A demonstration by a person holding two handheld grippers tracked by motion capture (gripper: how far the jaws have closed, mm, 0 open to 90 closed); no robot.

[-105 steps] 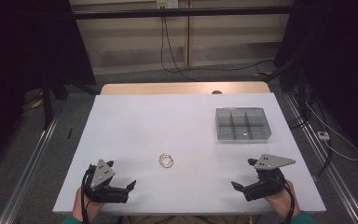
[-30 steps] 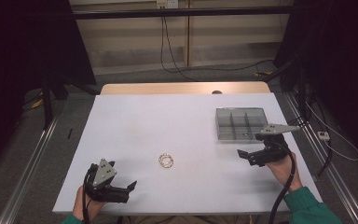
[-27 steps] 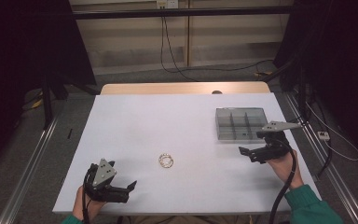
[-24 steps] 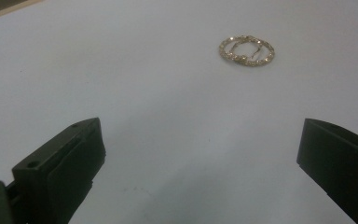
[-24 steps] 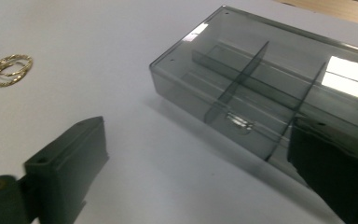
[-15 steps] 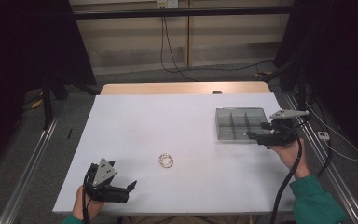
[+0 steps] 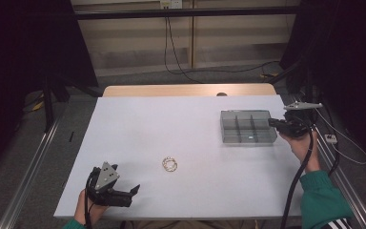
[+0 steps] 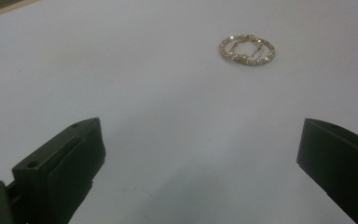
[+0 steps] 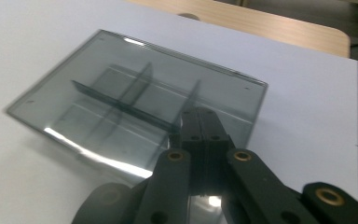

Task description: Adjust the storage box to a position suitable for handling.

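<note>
High view is showing your left gripper (image 7: 134,191) resting wide open and empty, down-left of the compartment box (image 7: 246,127), with the gold rings (image 7: 170,164) between them. Your right gripper (image 7: 272,122) has moved to the box's right wall, its jaws just closing onto it.

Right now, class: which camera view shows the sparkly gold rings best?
The left gripper view: the gold rings lie close ahead of that gripper's open jaws, near enough to see two overlapping hoops set with stones. The high view shows them as a small glint mid-table. The right gripper view looks at the compartment box.
</note>
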